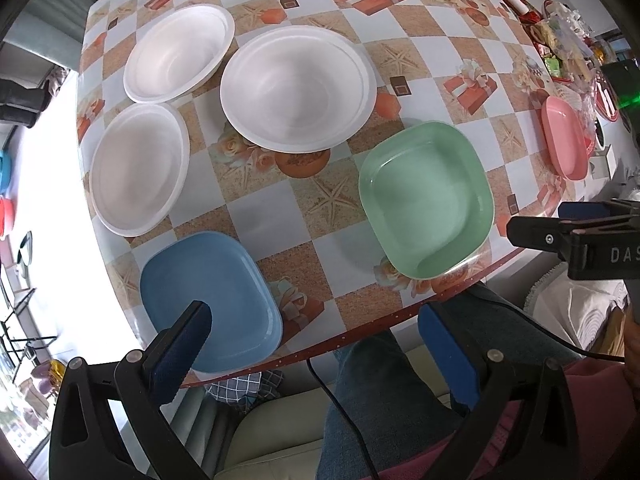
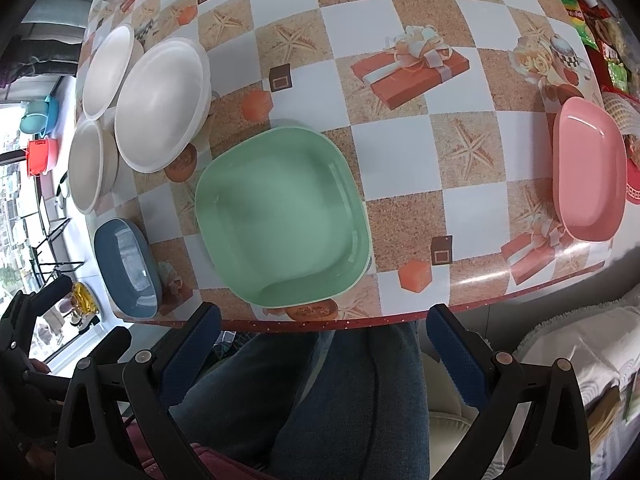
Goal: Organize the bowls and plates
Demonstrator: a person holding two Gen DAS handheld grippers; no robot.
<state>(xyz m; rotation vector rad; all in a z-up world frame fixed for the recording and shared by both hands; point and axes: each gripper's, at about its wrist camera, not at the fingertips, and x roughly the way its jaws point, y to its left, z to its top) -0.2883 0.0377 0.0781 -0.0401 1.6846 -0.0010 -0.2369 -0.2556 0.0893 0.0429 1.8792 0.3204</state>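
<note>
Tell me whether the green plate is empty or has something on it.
Empty. The green plate sits right side up, and both views show only its bare glossy inside.

Daylight floods in from your left, and the window side there is blown out to near white in both views. The table [image 1: 304,208] is bright and evenly lit, with soft shadows falling to the right of the big white bowl [image 1: 298,88] and under the green plate [image 2: 280,216]. You get a glossy streak of glare on the tablecloth just ahead of your right gripper [image 2: 320,344], near the pink plate [image 2: 588,176], and a window reflection inside the blue plate [image 2: 128,268]. Fisheye bending curves the checks hard toward the edges, and dark vignette eats every corner. Focus is sharp mid-frame; the far clutter softens.
</note>
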